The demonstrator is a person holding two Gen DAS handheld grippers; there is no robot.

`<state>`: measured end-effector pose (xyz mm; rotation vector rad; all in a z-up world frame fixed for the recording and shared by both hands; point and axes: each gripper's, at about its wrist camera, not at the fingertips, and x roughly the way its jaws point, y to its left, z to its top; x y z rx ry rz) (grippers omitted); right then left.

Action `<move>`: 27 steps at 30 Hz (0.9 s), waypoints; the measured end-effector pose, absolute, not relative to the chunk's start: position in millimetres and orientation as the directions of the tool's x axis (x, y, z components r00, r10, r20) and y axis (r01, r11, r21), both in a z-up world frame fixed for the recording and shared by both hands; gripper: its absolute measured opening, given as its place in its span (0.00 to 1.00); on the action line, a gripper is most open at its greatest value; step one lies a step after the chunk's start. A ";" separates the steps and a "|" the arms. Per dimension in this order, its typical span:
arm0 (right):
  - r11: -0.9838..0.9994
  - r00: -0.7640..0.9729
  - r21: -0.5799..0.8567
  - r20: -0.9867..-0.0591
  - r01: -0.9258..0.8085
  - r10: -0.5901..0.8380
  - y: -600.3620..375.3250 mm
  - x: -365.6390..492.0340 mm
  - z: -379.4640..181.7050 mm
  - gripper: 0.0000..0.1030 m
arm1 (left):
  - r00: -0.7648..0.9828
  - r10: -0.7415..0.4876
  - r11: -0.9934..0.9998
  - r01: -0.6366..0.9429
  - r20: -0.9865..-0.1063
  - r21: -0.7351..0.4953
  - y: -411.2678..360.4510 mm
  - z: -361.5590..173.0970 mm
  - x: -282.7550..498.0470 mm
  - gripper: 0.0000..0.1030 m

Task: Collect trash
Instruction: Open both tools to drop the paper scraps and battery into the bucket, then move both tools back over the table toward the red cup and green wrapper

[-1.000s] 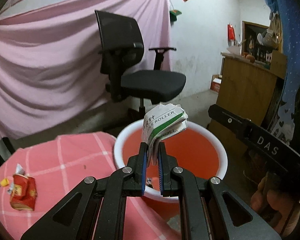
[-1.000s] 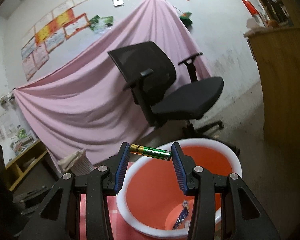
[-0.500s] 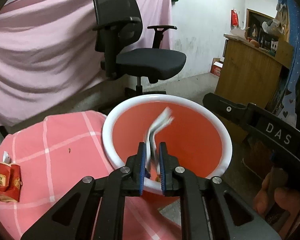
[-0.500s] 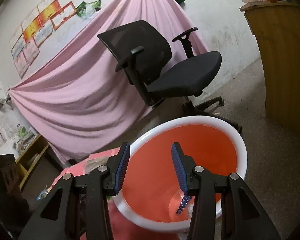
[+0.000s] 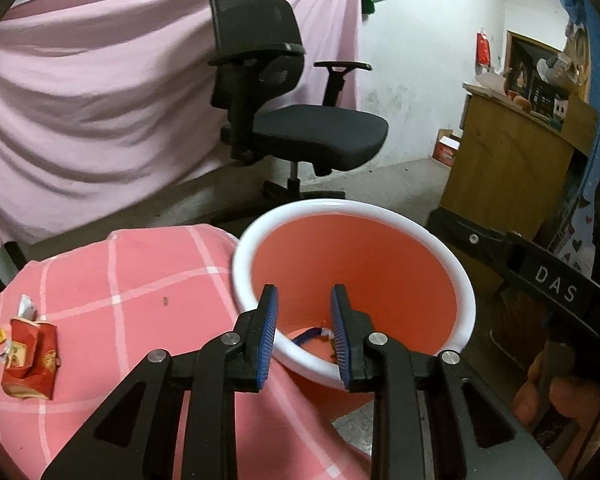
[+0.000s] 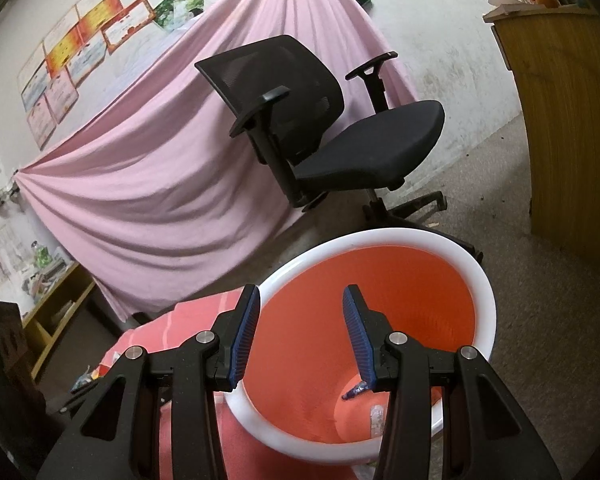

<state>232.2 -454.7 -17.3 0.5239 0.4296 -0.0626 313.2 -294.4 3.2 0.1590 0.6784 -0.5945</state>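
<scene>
Left gripper (image 5: 303, 334) jaws opening, empty, over the orange bin (image 5: 466, 300); right gripper (image 6: 300, 334) parted, empty. Next: crushed red carton (image 5: 30, 364), far left.

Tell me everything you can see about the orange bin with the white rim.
The bin is a round bucket, plastic by its look, orange inside and out with a thick white rim. It stands upright and open, seemingly on the floor, its rim close against the edge of the pink checked cloth. A few scraps of trash lie at its bottom, including a bluish wrapper.
</scene>
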 end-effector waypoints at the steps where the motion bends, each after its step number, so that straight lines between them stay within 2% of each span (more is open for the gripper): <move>1: 0.868 0.910 0.469 -0.412 0.165 0.050 -453.6 232.5 -17.0 0.40 | 0.627 -0.461 0.828 0.558 -0.628 -0.051 -290.3 4.4 312.0 0.22; 11: 0.897 0.936 0.432 -0.345 0.097 0.065 -421.2 232.0 2.3 0.44 | 0.720 -0.410 0.889 0.454 -0.560 -0.068 -218.1 31.6 302.4 0.24; 13: 0.906 0.947 0.418 -0.313 0.069 0.073 -407.9 230.9 9.0 0.51 | 0.745 -0.396 0.901 0.428 -0.537 -0.070 -200.2 40.0 298.3 0.32; 14: 0.910 0.952 0.410 -0.298 0.057 0.075 -400.8 230.7 12.9 0.52 | 0.759 -0.389 0.907 0.415 -0.521 -0.073 -190.8 44.4 295.0 0.37; 17: 0.924 0.966 0.382 -0.246 0.019 0.082 -377.8 228.6 24.6 0.60 | 0.808 -0.357 0.928 0.363 -0.468 -0.080 -158.2 58.6 284.7 0.38; 19: 0.932 0.977 0.363 -0.200 -0.003 0.081 -361.9 225.7 32.0 0.76 | 0.836 -0.331 0.941 0.329 -0.437 -0.084 -138.6 65.5 278.2 0.40; 22: 0.942 0.986 0.333 -0.142 -0.039 0.091 -341.9 222.3 39.6 0.81 | 0.874 -0.293 0.956 0.278 -0.387 -0.096 -111.0 73.4 266.6 0.58; 24: 0.947 0.989 0.315 -0.109 -0.065 0.104 -329.1 219.7 42.1 0.84 | 0.903 -0.268 0.963 0.244 -0.335 -0.112 -87.3 77.0 254.9 0.58; 25: 0.949 0.989 0.307 -0.096 -0.075 0.109 -324.2 218.8 42.8 0.86 | 0.912 -0.257 0.966 0.232 -0.321 -0.116 -78.0 78.1 251.1 0.63; 26: 0.951 0.990 0.299 -0.081 -0.085 0.113 -318.5 217.5 43.6 0.88 | 0.920 -0.244 0.969 0.218 -0.308 -0.117 -68.6 78.9 246.8 0.73; 27: 0.952 0.991 0.294 -0.070 -0.089 0.114 -314.9 216.7 44.7 0.95 | 0.930 -0.225 0.973 0.199 -0.289 -0.116 -57.9 78.9 241.6 0.80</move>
